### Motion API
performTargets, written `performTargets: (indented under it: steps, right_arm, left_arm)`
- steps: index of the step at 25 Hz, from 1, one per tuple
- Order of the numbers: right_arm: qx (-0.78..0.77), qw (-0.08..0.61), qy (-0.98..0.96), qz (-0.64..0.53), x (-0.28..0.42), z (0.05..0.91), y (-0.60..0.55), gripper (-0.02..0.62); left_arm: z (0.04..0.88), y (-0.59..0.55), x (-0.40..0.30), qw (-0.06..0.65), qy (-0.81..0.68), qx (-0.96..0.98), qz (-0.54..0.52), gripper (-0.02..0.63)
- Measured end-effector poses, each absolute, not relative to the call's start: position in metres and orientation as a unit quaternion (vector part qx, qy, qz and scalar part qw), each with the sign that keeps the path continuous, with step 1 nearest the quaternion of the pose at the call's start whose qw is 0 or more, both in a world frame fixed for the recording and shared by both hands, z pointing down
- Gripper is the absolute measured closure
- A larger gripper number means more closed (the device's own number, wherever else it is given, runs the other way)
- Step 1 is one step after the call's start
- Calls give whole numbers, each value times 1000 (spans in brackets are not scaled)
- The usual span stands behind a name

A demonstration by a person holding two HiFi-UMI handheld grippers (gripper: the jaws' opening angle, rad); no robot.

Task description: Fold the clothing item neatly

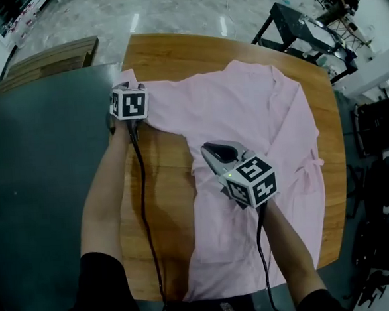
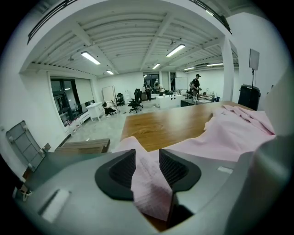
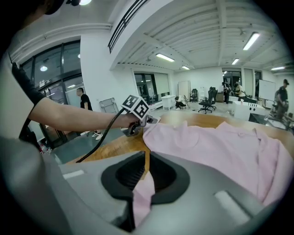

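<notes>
Pink shirt on wooden table, edge in right tool

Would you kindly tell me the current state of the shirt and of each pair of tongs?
pink shirt: spread out on the wooden table, wrinkled, not yet folded.
sleeve: stretched out sideways towards the left tongs.
left tongs: open, with the sleeve's end lying loose between them.
right tongs: shut on an edge of the pink shirt.
</notes>
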State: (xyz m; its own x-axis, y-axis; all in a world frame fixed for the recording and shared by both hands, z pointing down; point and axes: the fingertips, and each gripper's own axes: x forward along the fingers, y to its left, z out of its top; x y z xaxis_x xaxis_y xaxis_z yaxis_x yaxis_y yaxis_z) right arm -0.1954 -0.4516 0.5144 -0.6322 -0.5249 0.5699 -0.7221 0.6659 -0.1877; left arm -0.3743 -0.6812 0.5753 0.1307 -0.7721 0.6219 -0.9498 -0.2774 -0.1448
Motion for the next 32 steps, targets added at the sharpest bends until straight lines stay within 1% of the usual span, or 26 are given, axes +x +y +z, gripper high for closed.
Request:
performTargets:
  steps: [5,7,11,16,24,32]
  right_arm:
    - [358,239,-877,216,-184,522,-450,563]
    - [360,240,-876,215,-180,523,-453,563]
    - [367,239,-872,217,-176,523,-455,563]
    - [371,229,-873,218,-175,514,-459,563]
    - [379,206,-879,202,-169,476,-455,563]
    - [415,205,-868,182,-107,468,-432,561]
  left_arm:
    - [601,-689,-378,170,-595,719,318,437]
    - [598,-692,-385,165,-615,705,313,575]
    - [581,-687,-394,157,-634,704,281,581]
    - [537,-668,-386,120,-636,723,243,581]
    - [472,-607,-311,61,-579,784,215,581]
    - [427,-536,-203,-15,-489,846,213,581]
